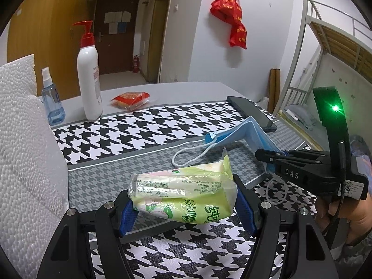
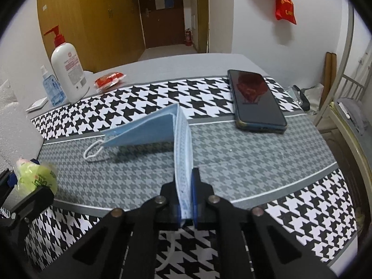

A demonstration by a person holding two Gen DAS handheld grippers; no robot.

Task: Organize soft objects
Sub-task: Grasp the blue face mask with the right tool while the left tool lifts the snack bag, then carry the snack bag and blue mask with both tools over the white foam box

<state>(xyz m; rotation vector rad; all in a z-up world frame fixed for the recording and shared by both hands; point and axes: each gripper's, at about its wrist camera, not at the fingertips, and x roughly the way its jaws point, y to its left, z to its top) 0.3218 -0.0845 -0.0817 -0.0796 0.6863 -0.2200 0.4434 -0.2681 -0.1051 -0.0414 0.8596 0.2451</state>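
While a green tissue pack [image 1: 183, 195] is clamped between the blue pads of the left tool [image 1: 186, 205] just above the houndstooth-covered tabletop [image 1: 148, 125], a folded blue face mask [image 2: 176, 137] is pinched in the fully closed right tool [image 2: 186, 200], its far end resting on the cloth. Farther back, a dark phone [image 2: 255, 102], a red snack packet [image 1: 130, 98], a white pump bottle [image 1: 89, 79] and a blue spray bottle [image 1: 52, 103] are seen.

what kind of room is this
Most likely a dormitory room: a metal bunk bed with bare wooden slats stands at the right, wooden wardrobes line the left wall, and a fire extinguisher sits by the entrance door.
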